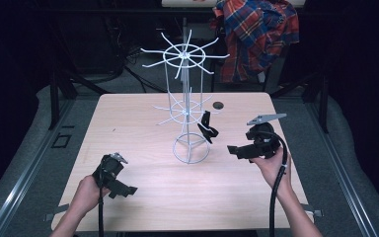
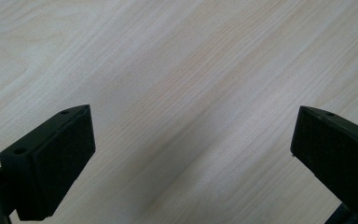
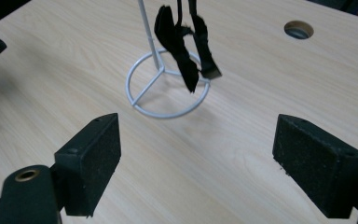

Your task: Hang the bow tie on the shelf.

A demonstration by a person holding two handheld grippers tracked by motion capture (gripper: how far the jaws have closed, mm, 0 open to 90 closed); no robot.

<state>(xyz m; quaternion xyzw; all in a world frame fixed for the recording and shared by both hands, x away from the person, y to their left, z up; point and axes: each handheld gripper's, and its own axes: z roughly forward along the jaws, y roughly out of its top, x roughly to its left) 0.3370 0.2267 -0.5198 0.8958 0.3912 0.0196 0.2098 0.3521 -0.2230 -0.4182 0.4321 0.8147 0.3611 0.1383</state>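
A white wire rack [image 1: 186, 84] with two tiers of hooks stands at the middle of the wooden table [image 1: 128, 123]. A black strap-like piece [image 1: 207, 129] hangs from a lower hook on its right side. In the right gripper view this black piece [image 3: 182, 44] dangles over the rack's round base [image 3: 168, 109]. My right gripper [image 1: 233, 151] is just right of the rack, pointing at it, open with nothing between its pads [image 3: 95, 163]. My left gripper [image 1: 123, 191] rests near the front left, open over bare wood [image 2: 191, 93].
A round hole [image 1: 218, 105] sits in the tabletop behind the rack; it shows as the round hole [image 3: 298, 29] at the top right of the right gripper view. A plaid shirt [image 1: 259, 34] hangs on something beyond the table's far edge. Dark floor surrounds the table.
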